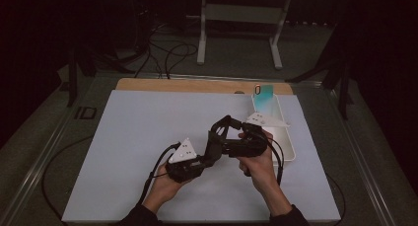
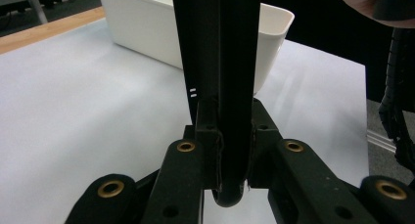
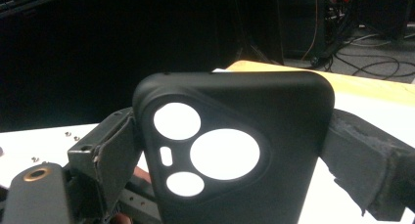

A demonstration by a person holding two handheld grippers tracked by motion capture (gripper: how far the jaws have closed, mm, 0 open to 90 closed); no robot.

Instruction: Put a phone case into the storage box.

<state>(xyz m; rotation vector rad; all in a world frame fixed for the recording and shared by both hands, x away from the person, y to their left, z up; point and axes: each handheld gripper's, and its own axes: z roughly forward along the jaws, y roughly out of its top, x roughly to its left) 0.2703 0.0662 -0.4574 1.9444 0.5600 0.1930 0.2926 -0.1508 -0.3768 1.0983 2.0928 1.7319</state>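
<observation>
Holding the black phone case [image 3: 235,150] between both claws above the desk [image 1: 123,137]: my left claw [image 2: 230,136] pinches its thin edge, my right claw [image 3: 230,136] clamps its sides. Its long axis runs between them; the white bin [image 1: 291,152] sits just beyond my right hand.

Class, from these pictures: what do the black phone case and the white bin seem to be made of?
Phone case: probably soft matte rubber or silicone; dull, rounded corners, clean camera cutouts. White bin: likely smooth moulded plastic; thin even wall, rolled rim, faint sheen.
</observation>
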